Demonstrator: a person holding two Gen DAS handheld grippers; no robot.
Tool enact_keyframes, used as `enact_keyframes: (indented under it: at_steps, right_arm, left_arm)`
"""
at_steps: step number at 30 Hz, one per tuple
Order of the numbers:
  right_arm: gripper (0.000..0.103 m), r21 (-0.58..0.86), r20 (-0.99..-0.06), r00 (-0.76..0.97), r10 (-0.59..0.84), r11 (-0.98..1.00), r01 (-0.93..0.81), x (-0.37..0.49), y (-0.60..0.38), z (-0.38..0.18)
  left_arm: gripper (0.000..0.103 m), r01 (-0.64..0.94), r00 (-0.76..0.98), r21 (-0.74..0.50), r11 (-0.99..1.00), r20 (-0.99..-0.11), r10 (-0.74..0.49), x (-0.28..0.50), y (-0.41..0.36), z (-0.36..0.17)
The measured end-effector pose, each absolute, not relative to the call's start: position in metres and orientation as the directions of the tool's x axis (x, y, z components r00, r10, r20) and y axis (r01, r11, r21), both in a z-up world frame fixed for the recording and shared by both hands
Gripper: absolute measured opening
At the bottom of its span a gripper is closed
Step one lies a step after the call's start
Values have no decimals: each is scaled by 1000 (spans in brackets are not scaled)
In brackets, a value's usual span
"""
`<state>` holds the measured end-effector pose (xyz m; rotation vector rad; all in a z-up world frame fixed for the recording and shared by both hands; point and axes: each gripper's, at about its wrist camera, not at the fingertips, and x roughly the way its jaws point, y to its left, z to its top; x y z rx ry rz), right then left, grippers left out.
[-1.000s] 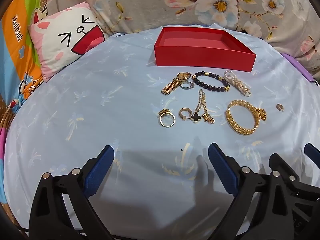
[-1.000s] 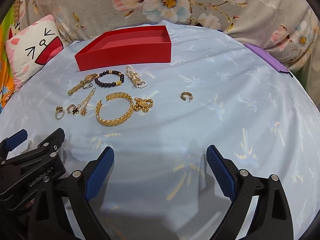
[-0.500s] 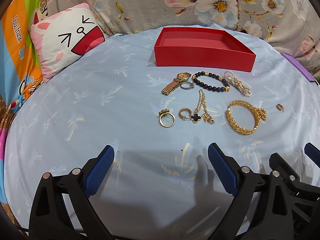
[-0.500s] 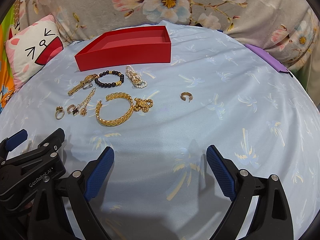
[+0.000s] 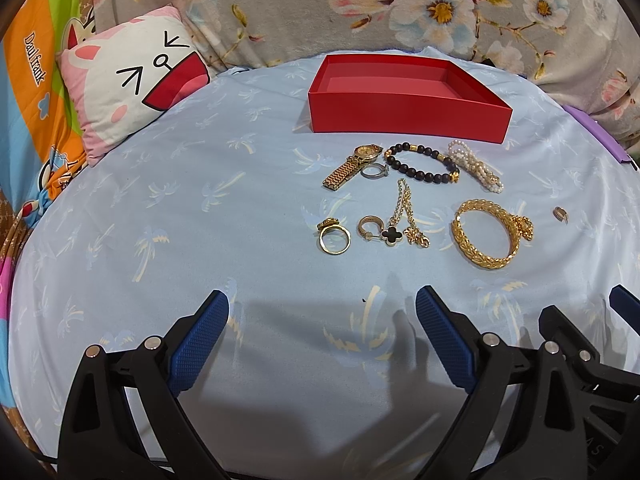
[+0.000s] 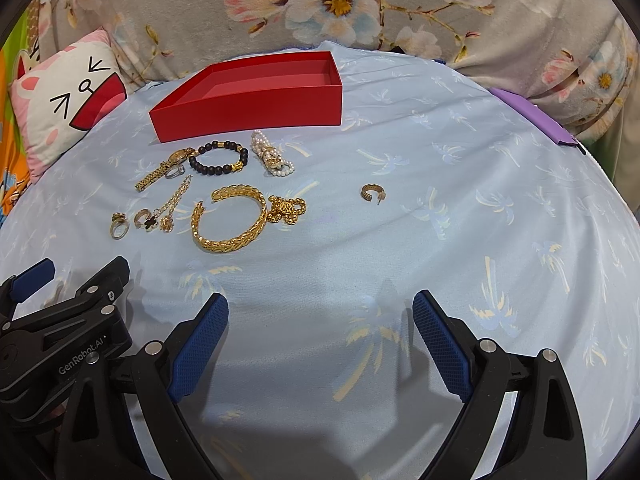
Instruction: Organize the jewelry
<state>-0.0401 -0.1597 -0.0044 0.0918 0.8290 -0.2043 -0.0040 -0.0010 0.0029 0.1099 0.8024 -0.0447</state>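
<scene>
An empty red box (image 5: 404, 114) (image 6: 256, 114) stands at the far side of the blue sheet. In front of it lie a gold watch (image 5: 352, 166), a black bead bracelet (image 5: 420, 166), a pearl bracelet (image 5: 476, 166), a gold ring (image 5: 334, 236), a clover chain (image 5: 402, 222), a gold bangle (image 5: 486, 234) (image 6: 230, 224) and a lone gold earring (image 6: 372, 194). My left gripper (image 5: 322, 340) is open and empty, near of the jewelry. My right gripper (image 6: 320, 340) is open and empty, to the right of the left one.
A cartoon cat pillow (image 5: 132, 80) lies at the back left. A floral blanket (image 5: 400, 8) rises behind the box. A purple edge (image 6: 536, 120) shows at the right of the sheet.
</scene>
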Motion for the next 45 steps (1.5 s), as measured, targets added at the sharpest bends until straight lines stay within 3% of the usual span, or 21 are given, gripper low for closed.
enact_keyframes:
  at_steps: [45]
  right_arm:
    - [91, 1, -740, 657, -143, 977, 215, -40, -159, -5]
  left_arm:
    - [91, 82, 695, 86, 993, -719, 5, -2, -2, 1]
